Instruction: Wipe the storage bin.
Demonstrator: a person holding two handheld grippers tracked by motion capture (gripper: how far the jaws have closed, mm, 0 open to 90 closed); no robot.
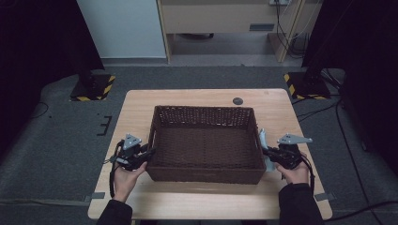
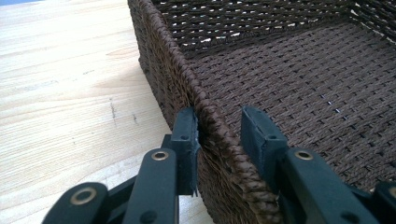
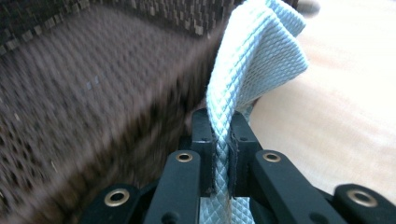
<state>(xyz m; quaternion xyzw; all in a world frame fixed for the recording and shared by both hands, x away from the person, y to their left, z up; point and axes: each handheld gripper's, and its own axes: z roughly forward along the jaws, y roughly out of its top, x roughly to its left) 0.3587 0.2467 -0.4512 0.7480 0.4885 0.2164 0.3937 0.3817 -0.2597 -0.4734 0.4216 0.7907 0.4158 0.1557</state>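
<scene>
Now | left tongs point(image 2: 219, 133) spread astride basket point(image 2: 299, 70) wall | right tongs point(image 3: 222, 135) pinching pale cloth point(image 3: 257, 51), lower end hidden

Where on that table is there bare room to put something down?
The basket floor is bare. So are the table's far strip behind it, around a small dark disc, and the near strip between the forearms. Both sides are crowded: the left gripper straddles the rim, the right gripper pinches a pale cloth.
</scene>
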